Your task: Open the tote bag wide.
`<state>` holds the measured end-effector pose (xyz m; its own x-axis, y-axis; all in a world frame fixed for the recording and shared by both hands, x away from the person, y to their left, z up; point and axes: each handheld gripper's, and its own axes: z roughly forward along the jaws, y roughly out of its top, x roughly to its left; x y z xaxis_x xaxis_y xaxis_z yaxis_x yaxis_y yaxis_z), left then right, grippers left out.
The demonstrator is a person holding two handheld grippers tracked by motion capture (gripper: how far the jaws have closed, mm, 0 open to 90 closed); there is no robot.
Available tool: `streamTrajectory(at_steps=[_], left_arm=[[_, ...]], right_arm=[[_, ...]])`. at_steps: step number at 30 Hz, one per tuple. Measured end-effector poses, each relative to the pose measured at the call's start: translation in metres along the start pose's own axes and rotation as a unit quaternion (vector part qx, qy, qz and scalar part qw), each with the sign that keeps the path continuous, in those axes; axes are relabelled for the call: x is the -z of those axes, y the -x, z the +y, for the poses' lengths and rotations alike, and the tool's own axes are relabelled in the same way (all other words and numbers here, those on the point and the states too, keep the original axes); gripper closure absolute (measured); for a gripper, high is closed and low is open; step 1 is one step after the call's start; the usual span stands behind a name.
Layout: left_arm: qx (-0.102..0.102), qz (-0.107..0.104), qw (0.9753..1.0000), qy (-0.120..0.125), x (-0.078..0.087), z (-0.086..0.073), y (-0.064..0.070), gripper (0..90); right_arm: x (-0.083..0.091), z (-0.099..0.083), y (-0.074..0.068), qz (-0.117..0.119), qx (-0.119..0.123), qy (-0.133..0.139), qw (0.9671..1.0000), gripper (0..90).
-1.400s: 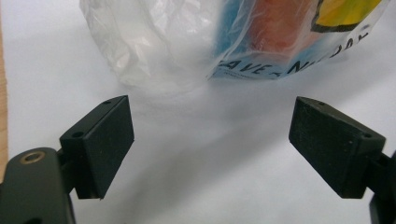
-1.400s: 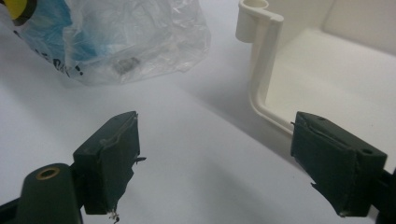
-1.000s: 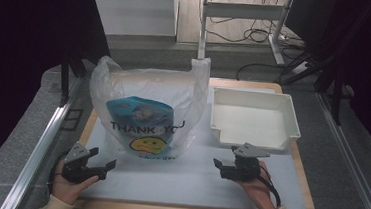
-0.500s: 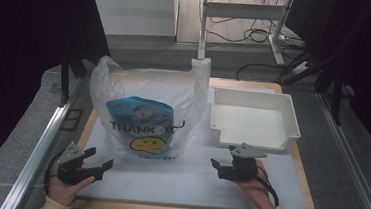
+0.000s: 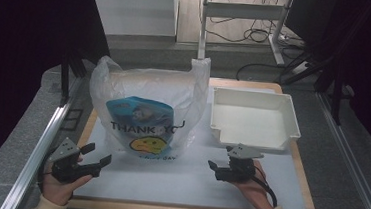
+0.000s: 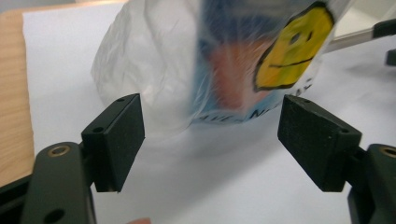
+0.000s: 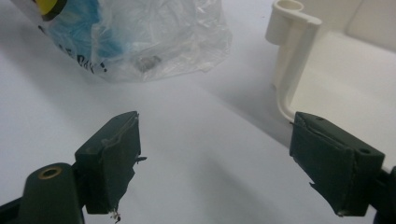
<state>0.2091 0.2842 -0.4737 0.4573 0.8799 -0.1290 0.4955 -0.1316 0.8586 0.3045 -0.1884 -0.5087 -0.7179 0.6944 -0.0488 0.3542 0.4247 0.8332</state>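
1. Nearest, at the lower left of the high view, the left gripper (image 5: 94, 158) sits low on the white mat (image 5: 187, 185). Its jaws stand wide apart with nothing between them. Over the last second it has hardly shifted, nudging only slightly.

2. At the lower right of centre, the right gripper (image 5: 213, 168) has slid a little leftward, toward the bag. Its jaws are also spread and empty, as the right gripper view shows. I judge this an approach just beginning; no contact is made yet.

3. Just beyond both grippers, left of centre, stands the plastic bag (image 5: 145, 111), unmoved. It is upright, with its long axis vertical, its handles pointing up and away, and its printed smiley face turned toward the person. A blue packet (image 5: 140, 112) shows through its wall.

4. In the left gripper view the bag's lower corner (image 6: 154, 93) lies ahead, between the lines of the jaws but clear of them.

5. Farther right, the white tray (image 5: 292, 124) sits empty, apart from the bag.
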Motion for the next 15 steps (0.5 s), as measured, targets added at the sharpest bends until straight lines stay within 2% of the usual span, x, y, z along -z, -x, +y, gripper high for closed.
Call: streamTrajectory(at_steps=[6, 15], left_arm=[[0.005, 0.0, 1.0, 0.008, 0.005, 0.01, -0.005, 25.3], [0.006, -0.006, 0.9996, 0.026, 0.011, 0.029, -0.007, 26.2]], right_arm=[[0.002, -0.003, 0.001, 0.005, -0.003, -0.002, 1.0, 17.2], [0.003, -0.004, 0.003, -0.003, -0.007, -0.001, 1.0, 17.3]])
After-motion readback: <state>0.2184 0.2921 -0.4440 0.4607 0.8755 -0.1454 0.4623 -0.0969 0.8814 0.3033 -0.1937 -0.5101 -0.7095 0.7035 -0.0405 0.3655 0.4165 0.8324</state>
